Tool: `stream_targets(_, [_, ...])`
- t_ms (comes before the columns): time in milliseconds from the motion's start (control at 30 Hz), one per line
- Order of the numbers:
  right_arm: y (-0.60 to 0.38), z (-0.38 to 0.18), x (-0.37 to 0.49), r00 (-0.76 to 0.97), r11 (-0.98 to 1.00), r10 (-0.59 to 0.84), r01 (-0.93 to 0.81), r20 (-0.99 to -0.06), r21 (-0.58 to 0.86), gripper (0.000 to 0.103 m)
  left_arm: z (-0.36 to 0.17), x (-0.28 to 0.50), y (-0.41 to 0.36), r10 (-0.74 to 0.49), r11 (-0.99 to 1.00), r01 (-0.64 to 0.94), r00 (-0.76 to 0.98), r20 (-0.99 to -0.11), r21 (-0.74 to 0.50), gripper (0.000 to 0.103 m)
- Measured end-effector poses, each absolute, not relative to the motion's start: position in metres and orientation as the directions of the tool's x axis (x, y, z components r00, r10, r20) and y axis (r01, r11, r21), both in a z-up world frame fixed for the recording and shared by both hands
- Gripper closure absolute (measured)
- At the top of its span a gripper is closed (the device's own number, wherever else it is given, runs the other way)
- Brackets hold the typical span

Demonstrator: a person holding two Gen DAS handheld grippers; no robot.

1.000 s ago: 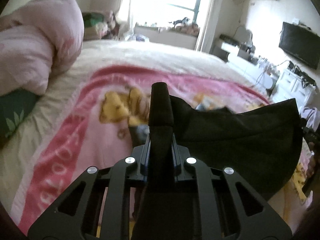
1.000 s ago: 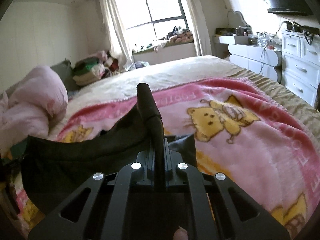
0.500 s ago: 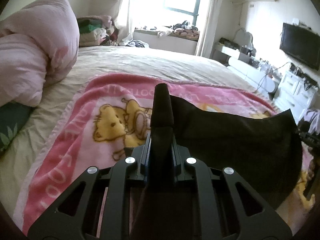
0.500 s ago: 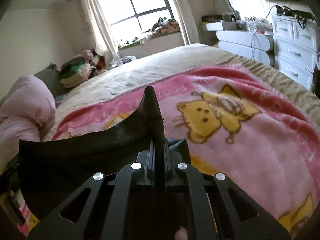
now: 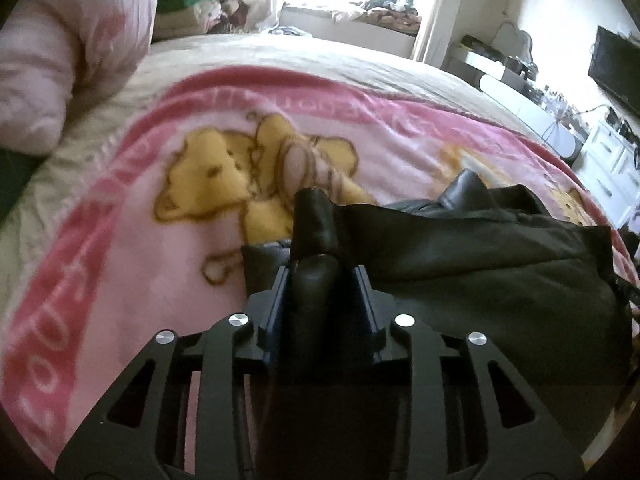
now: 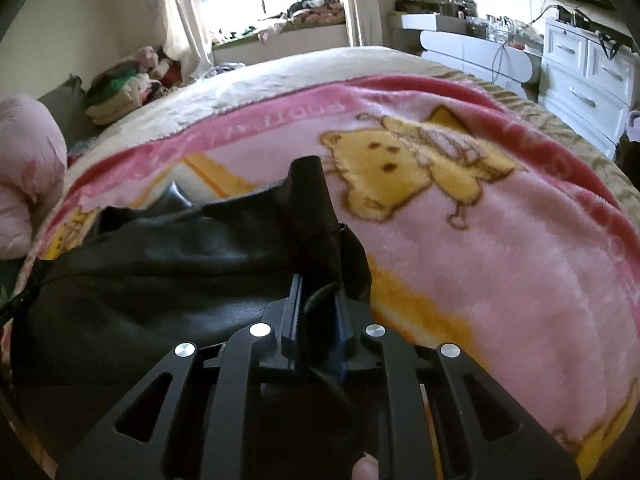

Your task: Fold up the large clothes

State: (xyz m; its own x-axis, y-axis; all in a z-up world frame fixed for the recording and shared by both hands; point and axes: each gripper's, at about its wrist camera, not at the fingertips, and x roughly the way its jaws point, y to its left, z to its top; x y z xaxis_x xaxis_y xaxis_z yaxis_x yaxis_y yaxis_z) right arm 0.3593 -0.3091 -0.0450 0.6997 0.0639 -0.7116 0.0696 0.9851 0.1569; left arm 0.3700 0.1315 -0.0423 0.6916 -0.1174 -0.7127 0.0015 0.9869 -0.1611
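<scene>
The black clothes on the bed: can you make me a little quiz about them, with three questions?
1. True or false: the black garment lies on a plain white sheet.
2. What animal is drawn on the pink blanket?
   A. bear  B. fish  C. bird
3. Fill in: in the right wrist view, the black cloth spreads out to the ____ of the right gripper.

Key
1. False: it lies on the pink blanket with yellow pictures.
2. A: yellow bears.
3. Left. Both the left gripper and the right one have black cloth between their fingers, and their jaws are opening.
</scene>
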Motion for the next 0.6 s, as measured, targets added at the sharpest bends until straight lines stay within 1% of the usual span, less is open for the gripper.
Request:
stream_targets(100, [-0.309, -0.052, 0.362, 0.691, 0.984, 0.061, 0.080, -0.721, 0.159, 0.088, -0.046, 0.370, 0.136, -0.145, 0.980, 0.000, 0.686, -0.713, -0.199, 0.075])
stream_targets(200, [-0.309, -0.047, 0.362, 0.677, 0.987, 0.056, 0.074, -0.734, 0.144, 0.086, -0.042, 0.364, 0.137, -0.147, 0.979, 0.001, 0.694, -0.705, -0.204, 0.071])
stream_targets(267, [-0.310, -0.040, 0.359, 0.670, 0.987, 0.070, 0.059, -0.739, 0.147, 0.083, -0.034, 0.360, 0.136, -0.145, 0.980, 0.002, 0.696, -0.703, -0.200, 0.053])
stream_targets(300, [-0.313, -0.034, 0.353, 0.667, 0.987, 0.081, 0.052, -0.741, 0.154, 0.077, -0.029, 0.357, 0.136, -0.148, 0.980, 0.006, 0.698, -0.701, -0.200, 0.036])
stream_targets(333, [-0.316, -0.029, 0.348, 0.665, 0.986, 0.081, 0.057, -0.743, 0.158, 0.055, -0.024, 0.355, 0.137, -0.143, 0.981, 0.005, 0.701, -0.699, -0.196, 0.032])
stream_targets(367, [-0.320, -0.024, 0.342, 0.664, 0.984, 0.078, 0.068, -0.744, 0.165, 0.038, -0.020, 0.352, 0.137, -0.134, 0.982, 0.001, 0.704, -0.697, -0.187, 0.031])
stream_targets(400, [-0.326, -0.019, 0.332, 0.670, 0.980, 0.094, 0.070, -0.736, 0.188, 0.024, -0.014, 0.347, 0.138, -0.120, 0.985, -0.003, 0.706, -0.698, -0.172, 0.028])
stream_targets(433, [-0.329, -0.015, 0.325, 0.673, 0.976, 0.113, 0.062, -0.731, 0.207, 0.024, -0.010, 0.345, 0.138, -0.115, 0.986, -0.005, 0.708, -0.697, -0.168, 0.024])
stream_targets(533, [-0.339, -0.006, 0.298, 0.675, 0.969, 0.158, 0.033, -0.720, 0.243, 0.023, 0.002, 0.335, 0.143, -0.117, 0.983, -0.018, 0.708, -0.697, -0.184, 0.017])
stream_targets(600, [-0.342, -0.003, 0.285, 0.675, 0.968, 0.180, 0.008, -0.716, 0.250, 0.020, 0.011, 0.327, 0.148, -0.131, 0.977, -0.030, 0.701, -0.701, -0.213, 0.009])
